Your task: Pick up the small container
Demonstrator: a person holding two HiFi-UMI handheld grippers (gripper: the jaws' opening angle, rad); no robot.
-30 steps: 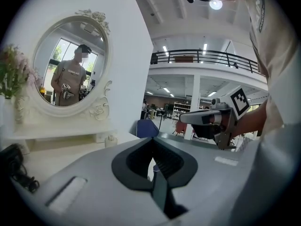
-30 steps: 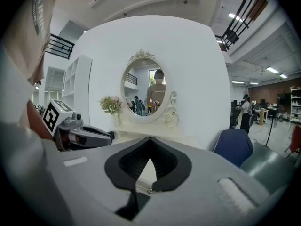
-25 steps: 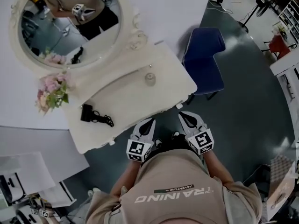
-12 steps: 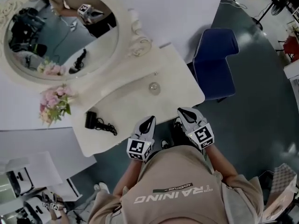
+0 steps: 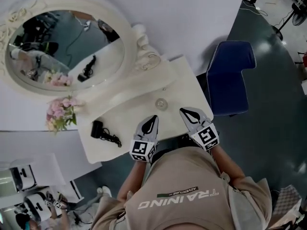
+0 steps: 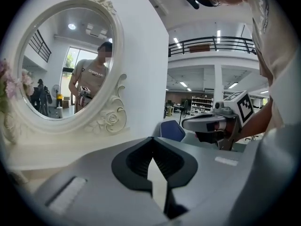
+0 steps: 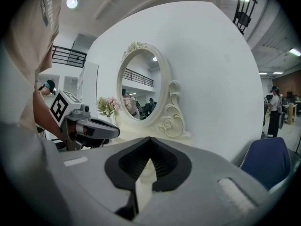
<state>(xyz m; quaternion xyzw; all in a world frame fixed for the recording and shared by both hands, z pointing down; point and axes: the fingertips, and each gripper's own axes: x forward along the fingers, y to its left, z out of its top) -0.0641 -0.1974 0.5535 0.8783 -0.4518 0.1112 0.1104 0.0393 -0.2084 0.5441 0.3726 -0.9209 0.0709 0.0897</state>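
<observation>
Cream dressing table [image 5: 129, 119] against a white wall, with an oval mirror [image 5: 62, 47], pink flowers [image 5: 60, 115] and a black corded adapter [image 5: 98, 130]. A blue chair [image 5: 230, 78] stood beside it. The small container [image 5: 161, 103], round and pale, sat near the table's front edge, just ahead of the left gripper [image 5: 154, 119] and right gripper [image 5: 184, 111], both closed and empty.

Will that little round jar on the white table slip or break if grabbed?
Probably slippery: the small round pale container looks smooth and glossy. It may break if it's glass. It looks squat, so tipping seems unlikely.
</observation>
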